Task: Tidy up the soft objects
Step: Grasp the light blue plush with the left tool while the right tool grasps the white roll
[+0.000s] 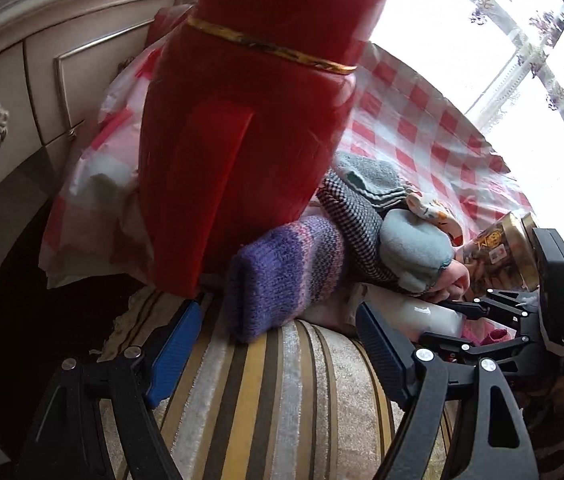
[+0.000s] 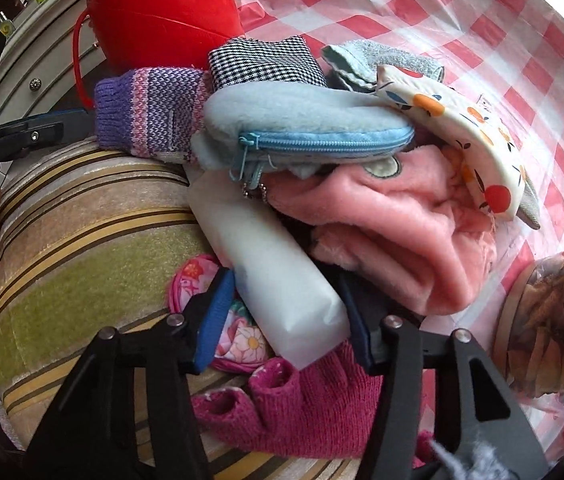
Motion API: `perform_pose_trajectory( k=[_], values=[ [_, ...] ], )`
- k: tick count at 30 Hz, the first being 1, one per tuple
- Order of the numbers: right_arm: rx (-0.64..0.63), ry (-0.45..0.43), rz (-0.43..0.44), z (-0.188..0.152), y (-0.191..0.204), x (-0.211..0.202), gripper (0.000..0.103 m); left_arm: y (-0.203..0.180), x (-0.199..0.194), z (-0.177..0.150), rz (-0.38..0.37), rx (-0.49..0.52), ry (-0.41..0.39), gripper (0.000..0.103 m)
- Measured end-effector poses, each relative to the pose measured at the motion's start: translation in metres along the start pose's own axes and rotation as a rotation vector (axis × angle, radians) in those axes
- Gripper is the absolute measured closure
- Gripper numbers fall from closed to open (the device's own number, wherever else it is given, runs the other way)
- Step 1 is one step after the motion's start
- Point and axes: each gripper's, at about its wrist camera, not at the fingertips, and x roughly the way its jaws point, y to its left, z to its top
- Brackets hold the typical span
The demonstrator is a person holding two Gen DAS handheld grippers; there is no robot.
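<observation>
Closing in on the pile, the right gripper (image 2: 282,320) has its 2 blue pads either side of the white soft pack (image 2: 270,264), which lies slanted across the heap with its near end between the jaws. Both pads look to be touching its sides, though whether they truly pinch yet I cannot tell for sure. My read: this is the grab, and the pack is the pick.

Around it sits a crowd. A magenta knit glove (image 2: 301,404) lies under the pack's near end, a floral pouch (image 2: 238,332) is tucked just beside the left pad, and a pink fleece (image 2: 393,236) rests against the pack's far side. A blue zip pouch (image 2: 301,124) overlaps its upper end, with a purple knit mitten (image 2: 150,112) and a checked cloth (image 2: 266,64) behind.

To do this well, squeeze the pack squarely and keep the floral pouch out of the left pad. Lift slowly, sliding the pack towards the near side so the zip pouch does not tumble.

Over on the other side, the left gripper (image 1: 278,344) hangs with its fingers wide apart and nothing between them, above the striped cushion (image 1: 282,400), near the mitten and the red cylinder (image 1: 250,128).
</observation>
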Motion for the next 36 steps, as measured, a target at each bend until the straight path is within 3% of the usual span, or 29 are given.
perform_pose_trajectory(
  k=[4, 13, 17, 25, 28, 31, 36],
  values=[
    [0.014, -0.016, -0.007, -0.007, 0.0, -0.011, 0.06, -0.02, -0.002, -0.005, -0.092, 0.063, -0.015, 0.023],
    [0.081, -0.091, 0.011, -0.02, -0.01, -0.042, 0.064, -0.078, 0.009, 0.011, -0.121, 0.287, -0.06, 0.023],
    [0.12, -0.127, 0.017, -0.03, -0.016, -0.059, 0.065, -0.096, 0.033, 0.024, -0.201, 0.305, 0.008, 0.023],
    [0.213, -0.195, 0.013, -0.062, -0.027, -0.091, 0.067, -0.109, 0.089, 0.032, -0.173, 0.3, 0.164, 0.023],
    [0.247, -0.223, 0.014, -0.076, -0.027, -0.102, 0.067, -0.109, 0.096, 0.03, -0.18, 0.298, 0.192, 0.047],
    [0.28, -0.25, 0.012, -0.088, -0.026, -0.111, 0.067, -0.109, 0.09, 0.028, -0.169, 0.304, 0.175, 0.059],
    [0.323, -0.304, 0.01, -0.107, -0.024, -0.13, 0.068, -0.103, 0.079, 0.023, -0.179, 0.275, 0.16, 0.065]
  ],
)
